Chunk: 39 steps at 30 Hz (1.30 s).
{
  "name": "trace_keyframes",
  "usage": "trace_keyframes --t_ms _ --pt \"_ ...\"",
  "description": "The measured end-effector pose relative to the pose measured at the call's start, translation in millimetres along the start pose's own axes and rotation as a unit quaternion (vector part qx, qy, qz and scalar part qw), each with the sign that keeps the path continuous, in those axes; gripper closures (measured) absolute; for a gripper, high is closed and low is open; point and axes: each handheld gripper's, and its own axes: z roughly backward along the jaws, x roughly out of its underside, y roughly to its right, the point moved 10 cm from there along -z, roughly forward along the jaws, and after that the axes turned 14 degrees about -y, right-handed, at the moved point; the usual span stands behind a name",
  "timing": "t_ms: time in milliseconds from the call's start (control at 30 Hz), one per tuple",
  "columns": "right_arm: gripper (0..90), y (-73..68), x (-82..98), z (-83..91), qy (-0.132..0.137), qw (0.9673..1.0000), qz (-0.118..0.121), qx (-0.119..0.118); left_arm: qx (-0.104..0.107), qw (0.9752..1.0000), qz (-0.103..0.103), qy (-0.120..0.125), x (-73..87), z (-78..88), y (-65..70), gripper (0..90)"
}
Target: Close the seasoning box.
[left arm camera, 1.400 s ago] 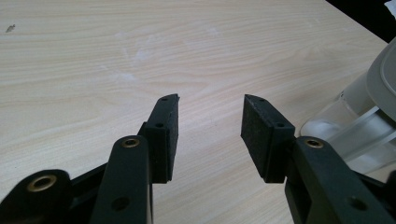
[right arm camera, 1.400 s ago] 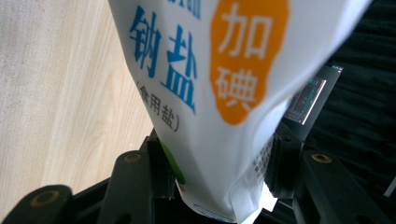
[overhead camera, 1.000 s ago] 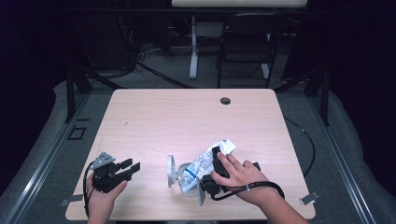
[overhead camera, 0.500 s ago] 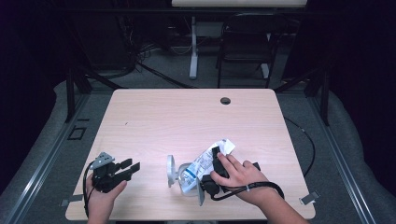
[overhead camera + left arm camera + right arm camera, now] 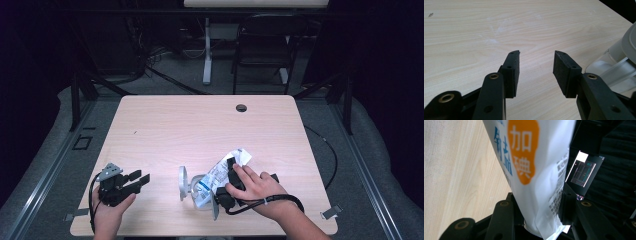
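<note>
While the left gripper [image 5: 141, 180] rests on the table [image 5: 200, 125] near its left front corner, its jaws stand spread with nothing between them. To its right a clear jar [image 5: 196, 186] lies on its side near the front edge, its pale lid [image 5: 182, 183] standing beside the mouth. I cannot tell whether anything is in it. Against the jar lies a white bag [image 5: 226, 169] printed in blue and orange. Soft, crinkly and probably loose inside, it will likely sag and slip, so a hold across the folded end seems safest. The right gripper [image 5: 536, 207] has that end between its jaws, which have just been closing and now pinch it.
</note>
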Motion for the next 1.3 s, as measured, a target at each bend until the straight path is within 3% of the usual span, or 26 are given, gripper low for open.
trace_keyframes --t_ms 167,200,500,733,767,967,1300 --pt "66.2 -0.3 -0.3 0.0 0.004 1.0 -0.003 -0.003 0.0 1.0 0.0 0.0 0.1 -0.1 -0.1 56.9" --pt "66.4 1.5 1.2 1.3 -0.007 1.0 0.006 0.002 0.0 1.0 0.001 0.0 0.1 -0.1 0.0 56.9" --pt "68.9 0.4 -0.2 0.5 0.007 1.0 -0.005 -0.002 -0.001 1.0 0.002 -0.002 0.7 -0.4 -0.5 56.9" --pt "70.8 0.8 0.1 0.8 0.005 1.0 -0.006 -0.002 -0.001 1.0 0.002 -0.002 0.9 -0.6 -0.8 56.9" --pt "70.9 2.3 1.5 2.0 -0.005 1.0 0.002 0.002 -0.001 1.0 0.002 -0.002 0.8 -0.6 -0.8 57.0" --pt "72.4 0.9 -0.3 0.6 0.005 1.0 -0.007 -0.002 -0.001 1.0 0.003 0.0 0.5 -0.6 -0.8 56.9" --pt "74.7 2.0 0.4 0.8 0.001 1.0 -0.01 -0.001 -0.002 1.0 0.002 -0.002 0.8 -0.5 -0.9 56.9"
